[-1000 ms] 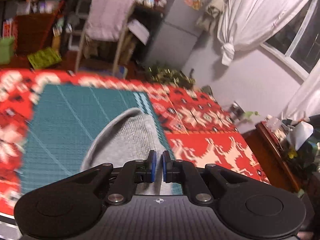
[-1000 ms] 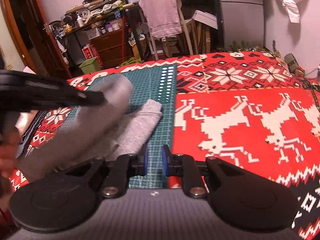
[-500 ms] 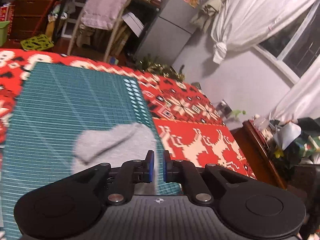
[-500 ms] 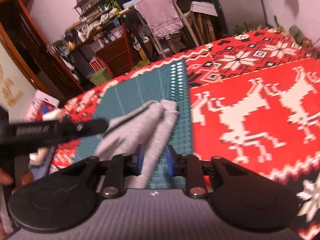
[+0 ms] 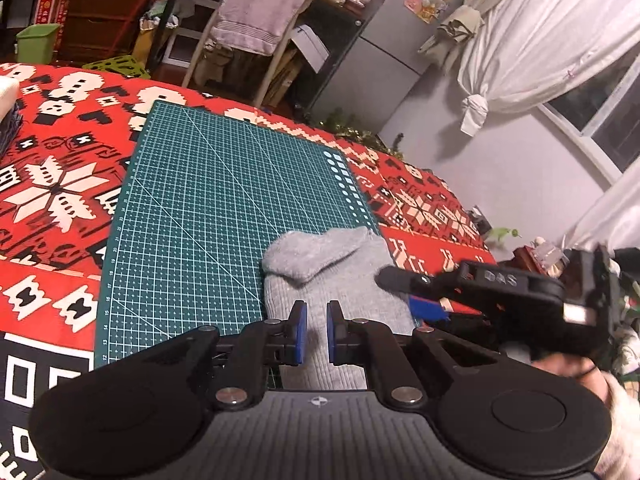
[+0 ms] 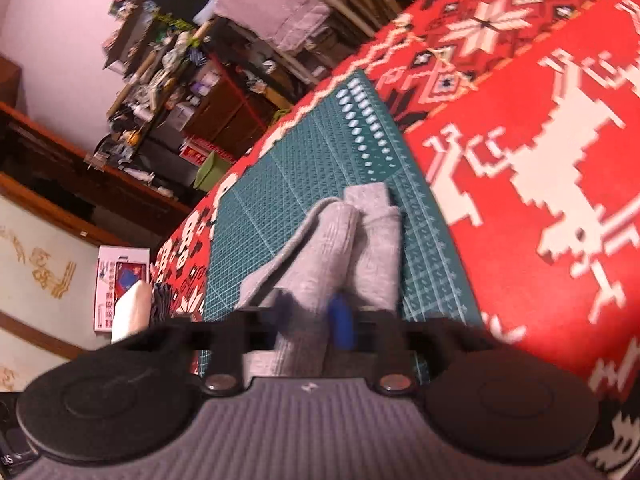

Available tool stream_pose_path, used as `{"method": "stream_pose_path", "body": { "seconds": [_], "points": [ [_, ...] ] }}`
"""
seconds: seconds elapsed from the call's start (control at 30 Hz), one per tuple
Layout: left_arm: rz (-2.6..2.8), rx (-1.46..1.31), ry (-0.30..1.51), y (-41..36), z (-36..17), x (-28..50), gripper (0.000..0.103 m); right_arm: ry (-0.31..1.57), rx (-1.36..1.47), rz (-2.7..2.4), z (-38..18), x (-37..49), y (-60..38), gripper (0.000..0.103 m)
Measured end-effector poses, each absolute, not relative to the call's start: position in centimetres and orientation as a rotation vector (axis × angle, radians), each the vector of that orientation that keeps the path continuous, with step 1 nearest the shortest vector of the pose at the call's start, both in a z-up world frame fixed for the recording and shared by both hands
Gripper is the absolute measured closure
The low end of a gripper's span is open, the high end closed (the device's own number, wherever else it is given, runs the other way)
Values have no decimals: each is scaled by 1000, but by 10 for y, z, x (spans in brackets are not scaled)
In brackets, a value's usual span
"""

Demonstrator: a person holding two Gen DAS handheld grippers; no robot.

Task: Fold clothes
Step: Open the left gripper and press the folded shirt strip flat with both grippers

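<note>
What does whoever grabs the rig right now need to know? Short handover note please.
Left gripper: open a little, fingers either side of the grey garment, no clear grip.
Right gripper: blurred; the garment passes between its fingers, grip cannot be told.
Garment: on the green cutting mat, near its right edge, far end folded over.
Done: at least one fold is in.
Left: probably finish folding and flatten it; judge on the spot.
</note>
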State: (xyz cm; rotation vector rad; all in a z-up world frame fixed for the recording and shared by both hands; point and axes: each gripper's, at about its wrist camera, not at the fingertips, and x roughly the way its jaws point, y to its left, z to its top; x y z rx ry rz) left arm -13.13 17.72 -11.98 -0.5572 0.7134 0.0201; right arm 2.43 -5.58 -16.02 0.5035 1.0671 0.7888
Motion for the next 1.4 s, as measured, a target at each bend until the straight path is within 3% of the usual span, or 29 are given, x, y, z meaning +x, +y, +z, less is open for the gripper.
{"method": "stream_pose_path", "body": {
  "seconds": [0.17,0.43,0.5,0.57,1.03,1.1,1.13,1.4],
  "points": [
    [-26,-521,712,170,-118,-133,95,906,382,846,-133,9,-56,92],
    [-59,-491,761,160,-130,-128,95,962,421,795,-168,11,-71,91],
    [-63,-486,774,158,-133,-129,95,967,442,794,-172,12,-74,87],
    [-66,-492,782,159,-135,-131,95,968,449,793,-173,12,-76,74],
    [-198,-448,804,151,-137,-150,95,1102,451,904,-164,-33,-93,66],
    [-200,-447,799,150,-138,-151,95,1135,454,920,-170,-38,-91,77],
    [-203,-437,797,149,-137,-151,95,1140,444,926,-170,-40,-90,96],
    [-278,-296,793,125,-128,-154,95,1104,326,926,-159,-44,-82,96]
  ]
}}
